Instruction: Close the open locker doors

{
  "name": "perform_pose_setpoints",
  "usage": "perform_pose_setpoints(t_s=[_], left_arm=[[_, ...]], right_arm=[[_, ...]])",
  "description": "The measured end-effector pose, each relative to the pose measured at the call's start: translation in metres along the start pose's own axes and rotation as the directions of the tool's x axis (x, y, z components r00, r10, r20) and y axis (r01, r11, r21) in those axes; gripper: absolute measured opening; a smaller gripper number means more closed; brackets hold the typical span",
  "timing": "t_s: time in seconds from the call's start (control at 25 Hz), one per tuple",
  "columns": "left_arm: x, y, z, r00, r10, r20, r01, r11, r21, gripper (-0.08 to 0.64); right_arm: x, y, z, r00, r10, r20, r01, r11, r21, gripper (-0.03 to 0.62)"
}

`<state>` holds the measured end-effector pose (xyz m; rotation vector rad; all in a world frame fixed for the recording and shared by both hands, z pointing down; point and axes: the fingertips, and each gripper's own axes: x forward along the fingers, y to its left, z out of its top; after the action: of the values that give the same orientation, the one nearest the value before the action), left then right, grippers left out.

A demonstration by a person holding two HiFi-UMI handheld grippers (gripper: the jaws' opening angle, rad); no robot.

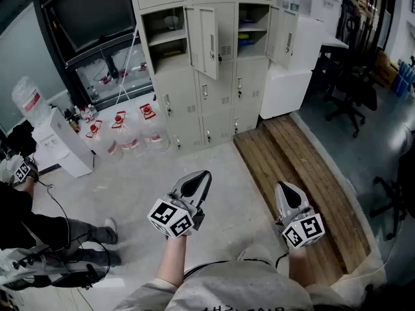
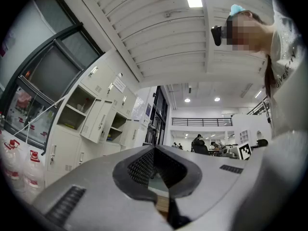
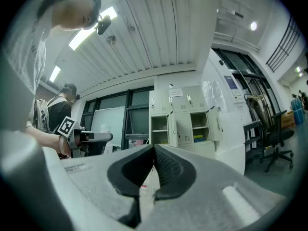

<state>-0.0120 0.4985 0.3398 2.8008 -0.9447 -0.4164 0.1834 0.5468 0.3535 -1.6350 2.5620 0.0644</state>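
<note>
The beige locker bank (image 1: 201,57) stands ahead against the wall. Two compartments in one row are open: the left one (image 1: 165,37), whose door (image 1: 209,41) swings out to its right, and the right one (image 1: 253,30), whose door (image 1: 285,39) also hangs to its right. Both gripper views show them too, the open doors (image 2: 96,121) on the left and the lockers (image 3: 185,124) in the middle distance. My left gripper (image 1: 198,180) and right gripper (image 1: 286,190) are held low over the floor, well short of the lockers. Both are shut and hold nothing.
Several big water bottles (image 1: 126,138) and a water dispenser (image 1: 48,131) stand left of the lockers. A wooden platform (image 1: 298,173) runs along the right, with a white cabinet (image 1: 285,86) and an office chair (image 1: 350,89) beyond. Another person (image 1: 26,219) sits at the far left.
</note>
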Motion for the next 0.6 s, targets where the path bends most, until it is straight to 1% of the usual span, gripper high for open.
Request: perform_pose_setpoints(t_s=[0.36,0.6], left_arm=[[-0.002,0.013,0.001,1.0,-0.003,-0.011,0.003,1.0,0.002,-0.003],[0.002,0.021,-0.01,1.0,-0.008,-0.018,0.008,1.0,-0.015,-0.003]], right_arm=[[0.014,0.008,-0.002,1.0,-0.013,0.001,0.013,1.0,0.003,0.002],[0.019,0.006,-0.011,1.0,-0.007,-0.007,0.007,1.0,0.002,0.002]])
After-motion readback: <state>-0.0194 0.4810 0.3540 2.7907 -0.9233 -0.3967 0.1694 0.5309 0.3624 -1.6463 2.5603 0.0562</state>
